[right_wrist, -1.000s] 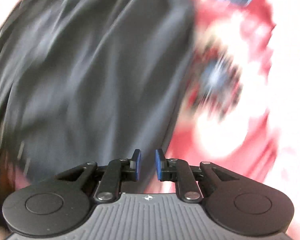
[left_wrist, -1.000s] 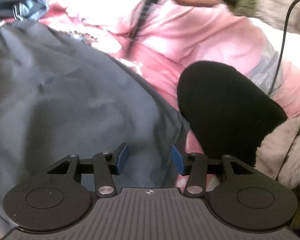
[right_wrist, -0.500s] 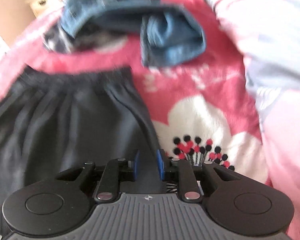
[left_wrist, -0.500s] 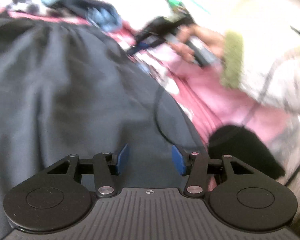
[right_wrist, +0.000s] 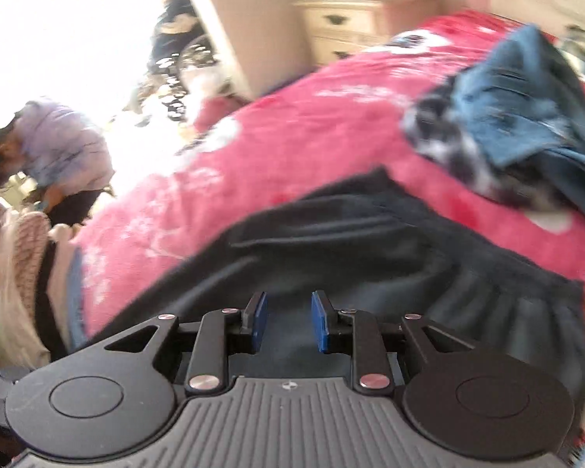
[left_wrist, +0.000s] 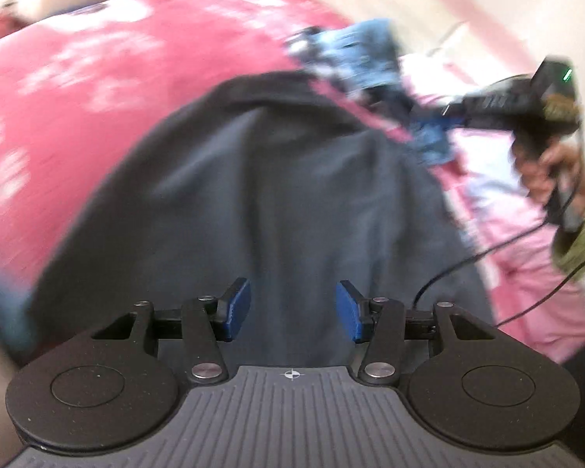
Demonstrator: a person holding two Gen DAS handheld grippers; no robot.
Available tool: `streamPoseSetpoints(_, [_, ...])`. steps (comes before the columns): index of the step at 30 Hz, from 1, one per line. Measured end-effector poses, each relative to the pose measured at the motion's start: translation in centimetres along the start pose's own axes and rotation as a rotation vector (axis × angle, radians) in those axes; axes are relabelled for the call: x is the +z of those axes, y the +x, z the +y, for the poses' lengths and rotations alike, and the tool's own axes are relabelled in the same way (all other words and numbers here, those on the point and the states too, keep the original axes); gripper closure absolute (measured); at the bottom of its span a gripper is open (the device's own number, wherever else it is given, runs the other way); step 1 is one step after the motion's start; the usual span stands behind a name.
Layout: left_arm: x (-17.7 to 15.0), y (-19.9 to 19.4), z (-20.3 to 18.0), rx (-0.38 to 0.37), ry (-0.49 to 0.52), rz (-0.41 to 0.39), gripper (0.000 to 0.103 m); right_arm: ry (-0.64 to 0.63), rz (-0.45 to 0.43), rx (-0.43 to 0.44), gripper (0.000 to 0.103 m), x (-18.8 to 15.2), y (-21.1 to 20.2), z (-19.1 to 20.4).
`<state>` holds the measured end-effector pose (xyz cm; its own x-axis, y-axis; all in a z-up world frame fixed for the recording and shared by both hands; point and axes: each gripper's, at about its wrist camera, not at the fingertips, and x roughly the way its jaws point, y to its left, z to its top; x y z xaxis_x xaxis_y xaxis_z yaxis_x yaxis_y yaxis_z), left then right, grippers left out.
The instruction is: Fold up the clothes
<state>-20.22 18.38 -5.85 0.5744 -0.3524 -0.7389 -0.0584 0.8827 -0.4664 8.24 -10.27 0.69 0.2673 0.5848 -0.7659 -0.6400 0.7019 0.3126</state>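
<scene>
From your left wrist you look down on the dark garment, a smooth, matte charcoal cloth spread broadly over the red blanket, which is fleecy with pale flower prints. Your left gripper hangs above the cloth with its blue pads spread apart and nothing between them; the fabric lies below the gap, not pinched. Beyond the garment's far edge sits a crumpled blue denim heap, blurred. Only this view shows your right hand at the right edge, wrapped around the black handle of its tool, with an olive cuff below it and a thin black cable trailing across pale pink bedding.

From your right wrist the same dark garment shows what the other view hides: a gathered band with fine pleats at the lower right and soft folds across its upper part. Your right gripper has its blue pads a narrow way apart and the jaws are opening; no cloth is gripped, the fabric lying beneath them. The denim heap lies on the red blanket beyond the garment, beside a mottled black-and-white cloth. This view alone takes in the room: a cream chest of drawers behind the bed, and a person in a pale lilac top at the far left, bent over.
</scene>
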Motion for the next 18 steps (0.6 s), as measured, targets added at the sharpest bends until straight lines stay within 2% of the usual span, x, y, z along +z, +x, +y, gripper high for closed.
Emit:
streamPoseSetpoints(3, [-1.6,-1.3,-0.1,0.119,0.01,-0.001,0.054,-0.04,0.029,0.038,0.067,0.5,1.5,2.0])
streamPoseSetpoints(5, [-1.8,-1.3,-0.8,0.193,0.063,-0.025,0.054,-0.075,0.052,0.028,0.067,0.4,2.5,3.3])
streamPoseSetpoints(7, [-1.6,-1.1,-1.5,0.271,0.132,-0.054,0.054,-0.094,0.064,-0.002,0.067,0.4,2.9,4.4])
streamPoseSetpoints(11, [0.0,0.3,-2.2,0.437,0.264,-0.111,0.053,-0.047,0.05,-0.083,0.067,1.6,3.4,3.2])
streamPoseSetpoints(14, [1.3,2.0,-0.9,0.539,0.249,-0.068,0.047,0.009,0.04,-0.127,0.067,3.1,3.6,1.4])
streamPoseSetpoints(16, [1.9,3.0,0.3,0.577,0.204,-0.028,0.047,0.057,0.046,-0.135,0.067,4.3,4.0,0.1])
streamPoseSetpoints(18, [2.1,3.4,1.1,0.614,0.19,-0.02,0.047,0.111,0.058,-0.127,0.067,5.4,4.6,-1.3])
